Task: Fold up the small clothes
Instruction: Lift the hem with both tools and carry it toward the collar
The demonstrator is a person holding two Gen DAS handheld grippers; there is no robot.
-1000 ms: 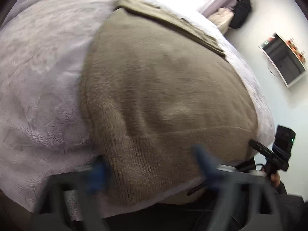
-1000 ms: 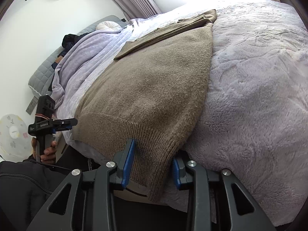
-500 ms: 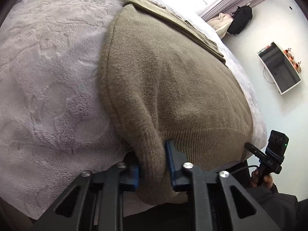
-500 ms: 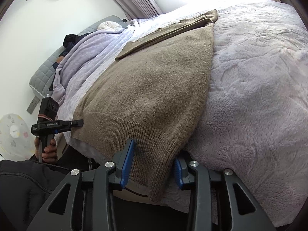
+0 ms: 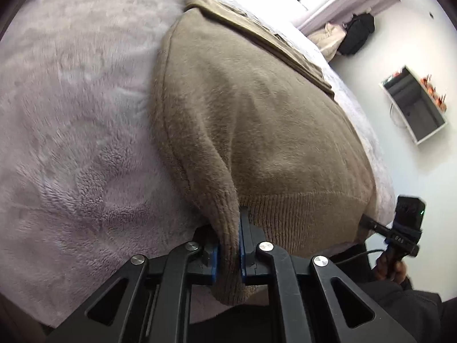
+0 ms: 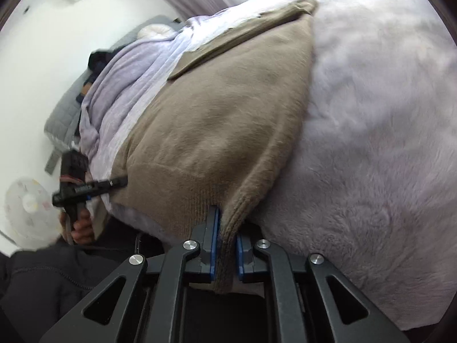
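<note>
Both grippers are clamped on the brown sweater's [image 5: 257,131] ribbed hem: left gripper [image 5: 228,245], right gripper [image 6: 226,253]. It is spread on a fleece blanket [image 6: 380,131]

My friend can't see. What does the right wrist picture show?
The right gripper pinches the ribbed bottom corner of a tan sweater that lies flat on a fluffy lilac blanket. At the left, a hand holds the left gripper at the sweater's other bottom corner.

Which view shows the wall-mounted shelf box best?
The left wrist view: the shelf box hangs in plain sight on the white wall, beyond the brown sweater. The right wrist view faces the opposite wall and shows none of it.
</note>
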